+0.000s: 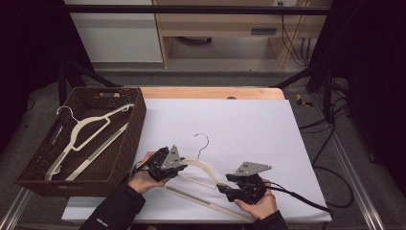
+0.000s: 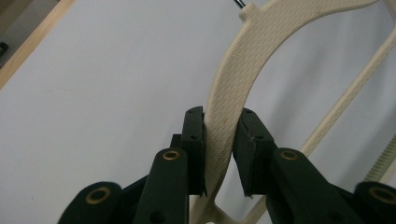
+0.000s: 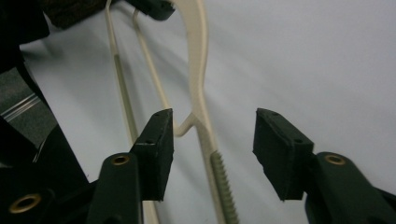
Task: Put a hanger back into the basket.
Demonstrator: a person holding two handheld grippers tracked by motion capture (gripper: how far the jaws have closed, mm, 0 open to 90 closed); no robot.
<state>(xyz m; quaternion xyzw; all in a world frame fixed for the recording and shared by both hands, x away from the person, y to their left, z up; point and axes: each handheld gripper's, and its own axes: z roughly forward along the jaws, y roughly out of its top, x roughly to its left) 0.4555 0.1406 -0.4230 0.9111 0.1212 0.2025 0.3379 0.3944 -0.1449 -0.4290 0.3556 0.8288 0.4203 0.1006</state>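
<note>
Two cream plastic hangers are in the scene: one hanger (image 1: 201,179) lies on a white sheet (image 1: 239,124) near the front of the table, and a second hanger (image 1: 84,139) lies inside a brown wicker basket (image 1: 136,120) at the table's left. There are two hand-held grippers. The left gripper (image 1: 179,165) sits at the near hanger's left shoulder, just below its metal hook (image 1: 203,141); in the left gripper view its black pads (image 2: 194,140) pinch the curved shoulder (image 2: 229,102) from both sides. The right gripper (image 1: 222,187) sits at the hanger's right arm, close to the table's front edge; in the right gripper view its jaws stand spread, the arm (image 3: 203,116) running between them without touching either pad. The sheet covers most of a light wooden tabletop (image 1: 210,92), whose back edge shows beyond it. Behind the table lie a grey floor, pale wooden furniture and dangling black cables, with dark stands at both sides.
</note>
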